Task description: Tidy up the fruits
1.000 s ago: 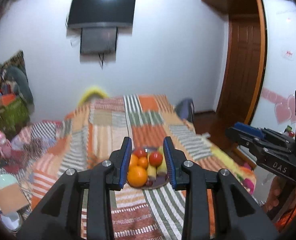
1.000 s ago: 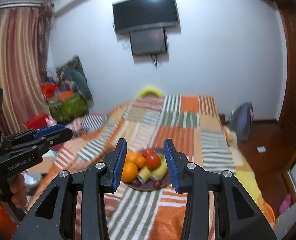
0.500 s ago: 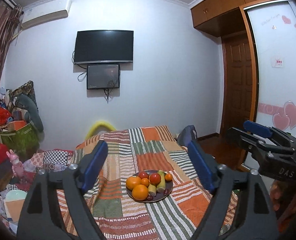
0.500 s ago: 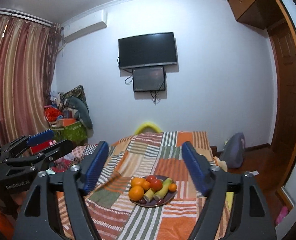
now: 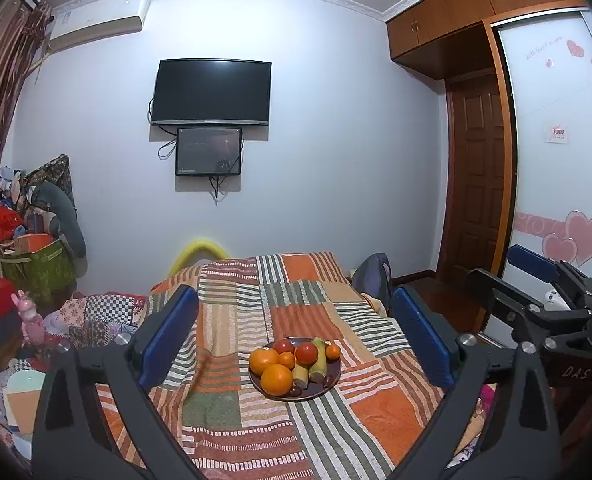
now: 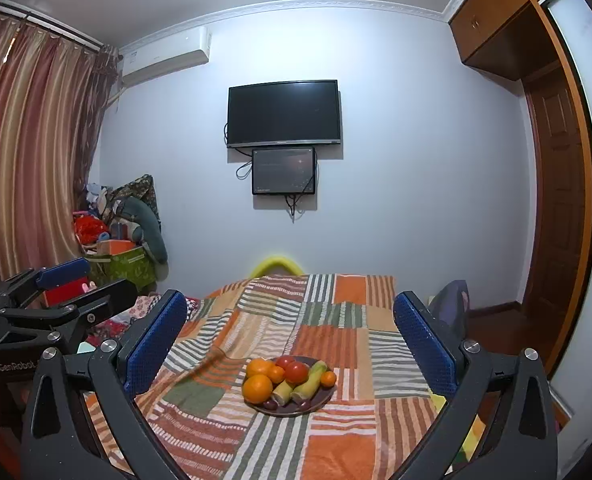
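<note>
Nearest: left gripper (image 5: 296, 336) w/ jaws spread wide, blue pads (image 5: 170, 330) far apart, nothing between them but air. Right gripper (image 6: 289, 338) same, released, wide gap, empty. Both hover above the bed, well short of the fruit. In the left wrist view the right gripper shows at the right edge; in the right wrist view the left one sits at the left edge.

Next: bed w/ patchwork blanket (image 5: 328, 420), orange, green & white striped squares. On it, approx mid-bed, a dark round plate (image 5: 328, 390) w/ the fruit piled on. Front of the pile: big orange (image 5: 276, 379), round, glossy. Behind it a second orange (image 5: 263, 360), touching. A small orange (image 5: 286, 359) is wedged btwn them & the tomatoes. Two red tomatoes (image 5: 306, 353) toward the back, smooth, shiny. Two corn cobs (image 5: 319, 360) in pale yellow-green husk lie side by side, running front to back. A small orange (image 5: 333, 351) at the right rim. A few dark small fruits at the front edge, too small to name.

Farther: clutter pile & green bag (image 5: 39, 268) on the left, backpack (image 5: 372, 280) at the bed's far right corner. Back wall: TV (image 5: 211, 92), smaller screen (image 5: 209, 151) under it, AC unit (image 5: 95, 20) upper left. Wardrobe (image 5: 556, 160) & wood door on the right.
</note>
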`<state>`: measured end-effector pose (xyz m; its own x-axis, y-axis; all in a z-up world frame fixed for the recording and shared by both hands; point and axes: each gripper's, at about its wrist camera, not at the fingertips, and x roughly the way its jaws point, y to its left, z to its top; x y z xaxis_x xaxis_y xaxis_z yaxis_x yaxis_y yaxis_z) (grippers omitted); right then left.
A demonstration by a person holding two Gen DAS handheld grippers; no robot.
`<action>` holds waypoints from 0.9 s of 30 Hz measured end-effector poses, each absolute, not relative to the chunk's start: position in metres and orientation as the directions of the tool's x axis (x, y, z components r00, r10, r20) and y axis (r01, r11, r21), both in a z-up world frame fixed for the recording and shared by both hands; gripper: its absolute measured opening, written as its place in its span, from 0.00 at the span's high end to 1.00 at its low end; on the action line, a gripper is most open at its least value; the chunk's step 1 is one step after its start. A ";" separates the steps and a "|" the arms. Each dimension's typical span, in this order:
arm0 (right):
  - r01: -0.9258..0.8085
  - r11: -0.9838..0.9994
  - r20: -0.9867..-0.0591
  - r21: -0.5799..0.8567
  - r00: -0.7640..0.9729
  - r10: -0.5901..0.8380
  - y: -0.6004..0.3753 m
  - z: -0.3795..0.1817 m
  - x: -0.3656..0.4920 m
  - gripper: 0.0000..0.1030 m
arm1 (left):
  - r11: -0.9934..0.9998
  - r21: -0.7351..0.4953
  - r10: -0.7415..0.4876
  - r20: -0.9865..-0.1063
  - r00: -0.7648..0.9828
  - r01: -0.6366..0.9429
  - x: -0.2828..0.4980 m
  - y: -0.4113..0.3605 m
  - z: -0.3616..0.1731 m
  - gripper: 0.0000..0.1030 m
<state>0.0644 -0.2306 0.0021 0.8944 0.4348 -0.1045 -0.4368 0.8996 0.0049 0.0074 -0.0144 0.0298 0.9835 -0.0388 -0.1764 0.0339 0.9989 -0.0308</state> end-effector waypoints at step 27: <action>-0.435 0.900 -0.118 0.018 0.893 0.434 -0.233 0.000 0.063 0.00 | 0.999 -0.029 -0.029 -0.174 0.984 0.024 0.009 -0.016 0.023 0.01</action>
